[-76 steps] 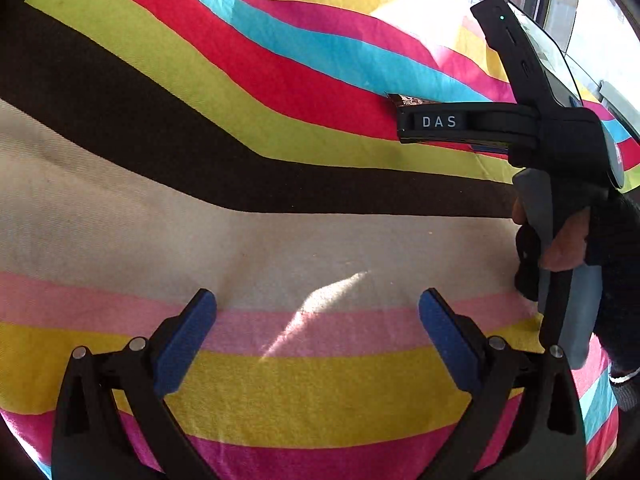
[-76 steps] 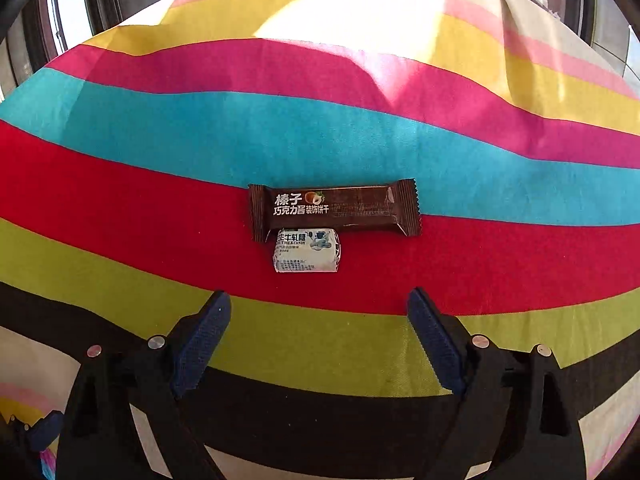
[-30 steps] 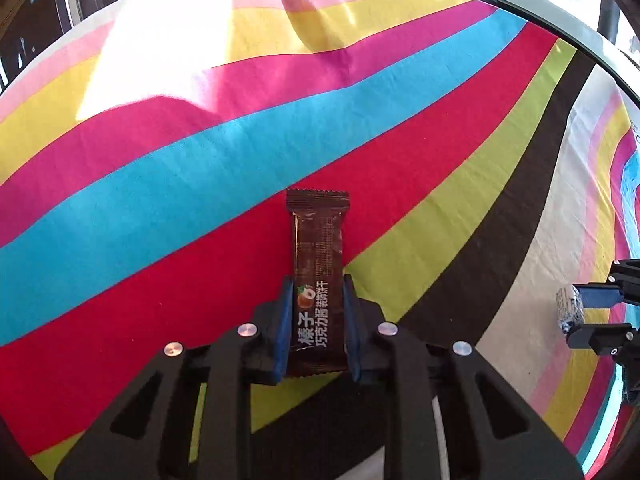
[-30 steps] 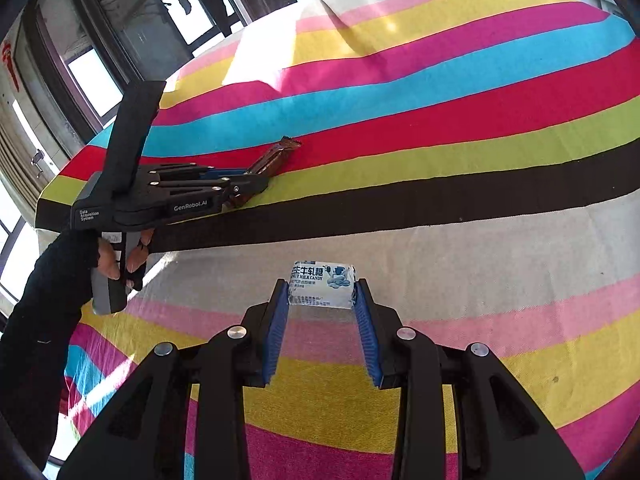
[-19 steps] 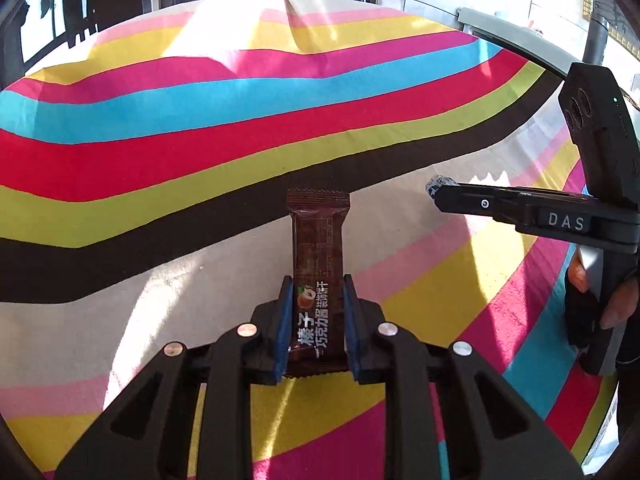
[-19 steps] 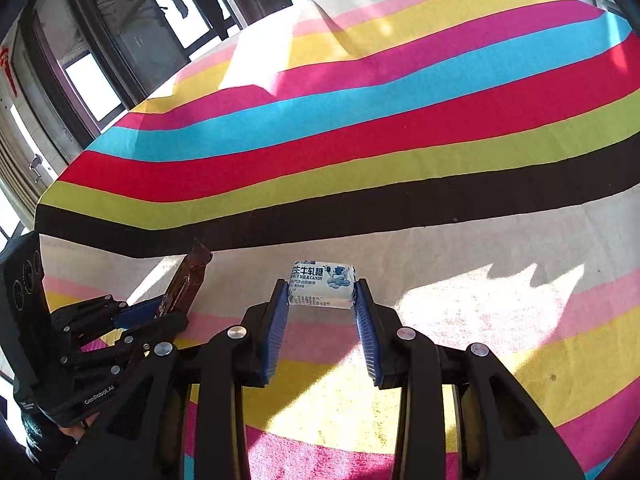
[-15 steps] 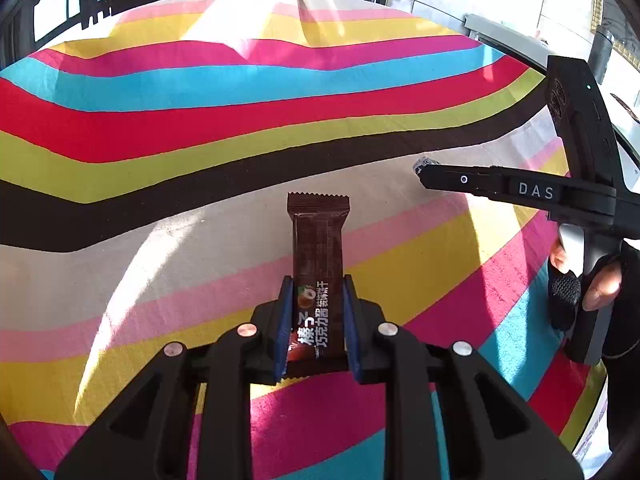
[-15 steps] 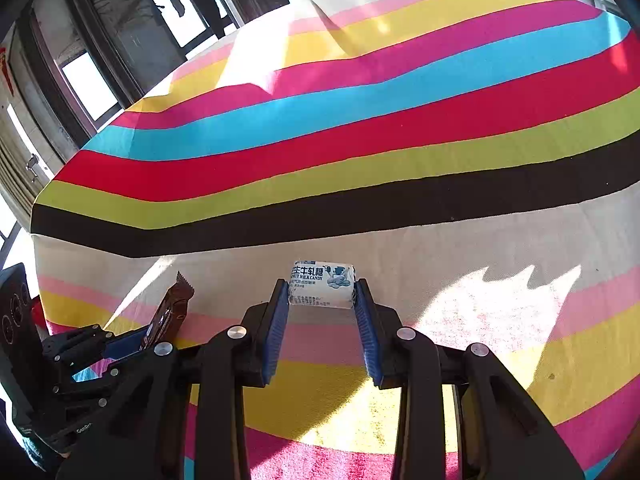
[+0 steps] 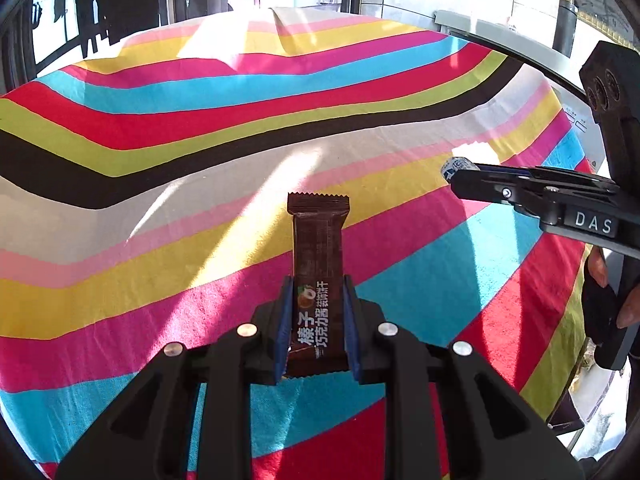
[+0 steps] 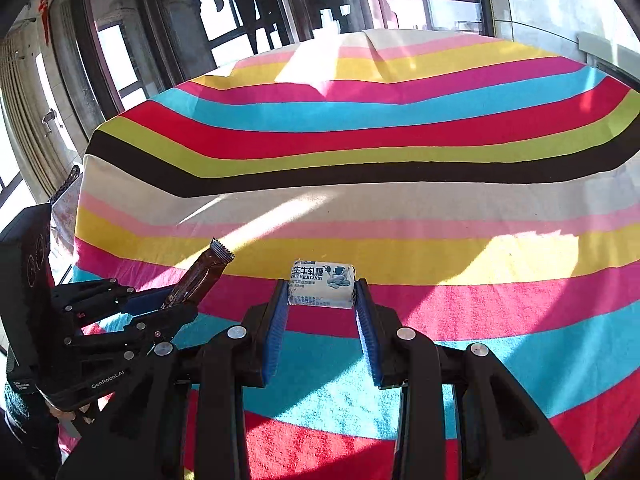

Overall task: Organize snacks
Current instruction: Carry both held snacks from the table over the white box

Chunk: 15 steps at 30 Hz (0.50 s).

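Observation:
My left gripper [image 9: 316,308] is shut on a brown chocolate wafer bar [image 9: 318,264], which sticks out forward above the striped cloth [image 9: 200,152]. At the right of the left wrist view the right gripper [image 9: 460,174] comes in sideways with a small white candy [image 9: 454,165] at its tip. In the right wrist view my right gripper [image 10: 322,294] is shut on that white milk candy [image 10: 322,283], held over the pink and yellow stripes. The left gripper [image 10: 176,300] shows at lower left there, with the brown bar [image 10: 202,274] angled up out of it.
The striped cloth [image 10: 360,160] covers the whole table. Its left edge [image 10: 82,200] drops off near windows and a door. A grey ledge [image 9: 500,36] runs behind the table's far right side. A person's hand [image 9: 608,280] holds the right gripper's handle.
Both grippers have swung back from the red and black stripes toward the table's near side, each still carrying its snack. They now hang side by side over the pink, yellow and blue stripes.

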Each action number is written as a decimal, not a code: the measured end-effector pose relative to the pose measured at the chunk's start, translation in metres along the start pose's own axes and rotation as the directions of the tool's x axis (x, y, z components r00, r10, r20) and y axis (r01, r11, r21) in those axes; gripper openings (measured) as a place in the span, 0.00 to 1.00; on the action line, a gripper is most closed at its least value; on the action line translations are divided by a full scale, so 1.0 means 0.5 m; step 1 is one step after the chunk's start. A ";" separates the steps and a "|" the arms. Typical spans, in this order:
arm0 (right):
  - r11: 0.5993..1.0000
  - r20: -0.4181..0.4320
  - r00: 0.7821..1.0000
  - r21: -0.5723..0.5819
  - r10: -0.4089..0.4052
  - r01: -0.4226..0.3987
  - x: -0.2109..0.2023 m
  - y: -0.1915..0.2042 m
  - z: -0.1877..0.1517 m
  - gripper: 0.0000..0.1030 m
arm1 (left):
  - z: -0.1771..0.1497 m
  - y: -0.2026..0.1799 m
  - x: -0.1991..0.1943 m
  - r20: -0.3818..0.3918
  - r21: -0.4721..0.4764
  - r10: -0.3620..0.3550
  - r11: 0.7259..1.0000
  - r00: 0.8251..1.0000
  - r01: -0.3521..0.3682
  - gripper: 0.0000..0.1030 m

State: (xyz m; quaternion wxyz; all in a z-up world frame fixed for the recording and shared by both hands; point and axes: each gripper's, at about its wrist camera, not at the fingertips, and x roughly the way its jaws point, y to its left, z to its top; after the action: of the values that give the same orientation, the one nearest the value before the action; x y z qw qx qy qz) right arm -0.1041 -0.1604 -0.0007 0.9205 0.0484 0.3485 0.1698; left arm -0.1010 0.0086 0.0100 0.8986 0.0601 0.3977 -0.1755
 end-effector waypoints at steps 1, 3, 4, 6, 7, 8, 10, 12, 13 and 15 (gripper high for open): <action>1.000 0.006 1.000 -0.007 -0.008 0.008 -0.013 0.004 -0.010 0.33 | -0.004 -0.006 -0.008 0.006 0.003 -0.005 1.000 1.000 0.005 0.22; 1.000 0.015 1.000 -0.016 -0.019 0.019 -0.038 0.008 -0.028 0.33 | -0.010 -0.021 -0.023 0.020 0.014 -0.009 1.000 1.000 0.008 0.22; 1.000 0.019 1.000 -0.016 -0.022 0.022 -0.050 0.008 -0.037 0.33 | -0.012 -0.028 -0.030 0.027 0.020 -0.009 1.000 1.000 0.008 0.22; 0.999 0.028 0.999 -0.019 -0.031 0.031 -0.073 0.008 -0.053 0.33 | -0.019 -0.043 -0.043 0.036 0.033 -0.014 0.999 0.999 0.013 0.22; 0.999 0.033 0.999 -0.021 -0.036 0.037 -0.086 0.008 -0.062 0.33 | -0.022 -0.050 -0.048 0.041 0.041 -0.015 0.999 0.999 0.013 0.22; 0.999 0.039 0.998 -0.025 -0.043 0.044 -0.099 0.007 -0.070 0.33 | -0.023 -0.059 -0.054 0.045 0.050 -0.015 0.999 0.999 0.013 0.22; 0.998 0.051 0.997 -0.030 -0.058 0.059 -0.123 0.004 -0.085 0.33 | -0.029 -0.077 -0.067 0.053 0.064 -0.018 0.998 0.998 0.014 0.22; 0.997 0.064 0.996 -0.033 -0.067 0.070 -0.151 -0.001 -0.101 0.33 | -0.030 -0.094 -0.080 0.063 0.079 -0.021 0.997 0.998 0.016 0.22; 0.996 0.071 0.995 -0.034 -0.074 0.077 -0.165 -0.005 -0.110 0.33 | -0.030 -0.102 -0.085 0.069 0.089 -0.026 0.996 0.997 0.019 0.22; 0.995 0.081 0.993 -0.033 -0.090 0.093 -0.193 -0.014 -0.129 0.33 | -0.029 -0.124 -0.094 0.076 0.110 -0.035 0.994 0.996 0.027 0.22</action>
State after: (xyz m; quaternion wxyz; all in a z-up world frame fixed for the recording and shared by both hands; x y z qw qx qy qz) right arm -0.2119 -0.2023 0.0094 0.9412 0.0220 0.3102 0.1318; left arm -0.1628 -0.0330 0.0365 0.9059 0.0958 0.3532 -0.2129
